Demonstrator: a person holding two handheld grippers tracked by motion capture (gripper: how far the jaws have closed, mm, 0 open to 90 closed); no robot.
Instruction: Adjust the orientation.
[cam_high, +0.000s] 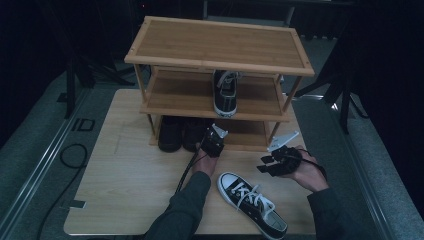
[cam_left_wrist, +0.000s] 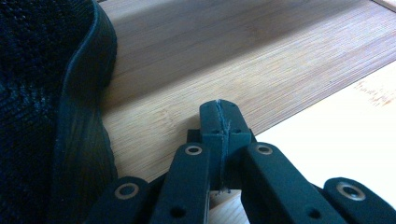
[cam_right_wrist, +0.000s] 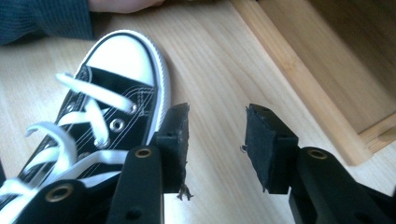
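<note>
Dim surroundings — left claw (cam_left_wrist: 219, 122) clenched empty, right claw (cam_right_wrist: 216, 140) released beside half-cropped sneaker (cam_right_wrist: 100, 114).

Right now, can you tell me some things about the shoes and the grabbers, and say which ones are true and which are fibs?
1. The sneaker on the table has white laces. True.
2. The right gripper squeezes that sneaker. False: its jaws stand apart, empty, beside the shoe.
3. The left gripper is shut. True.
4. The shoe rack has a shoe on top. False: the top is bare; another sneaker sits on the middle shelf.
</note>
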